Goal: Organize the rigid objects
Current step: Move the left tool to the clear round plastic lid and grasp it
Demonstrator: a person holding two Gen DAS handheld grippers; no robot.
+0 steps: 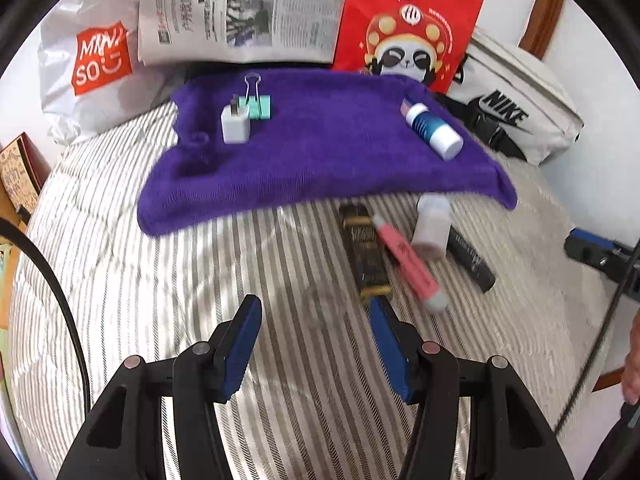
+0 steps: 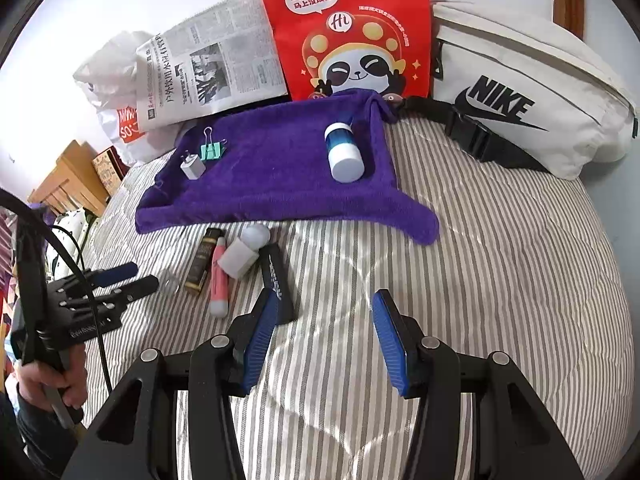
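A purple towel lies on the striped bed. On it sit a white charger plug, a teal binder clip and a blue-and-white bottle. In front of the towel lie a black-gold tube, a pink tube, a white bottle and a black tube. My left gripper is open and empty, just before the black-gold tube. My right gripper is open and empty, right of the black tube.
At the back stand a Miniso bag, a newspaper, a red panda bag and a white Nike waist bag. A wooden bedside stand is at the left.
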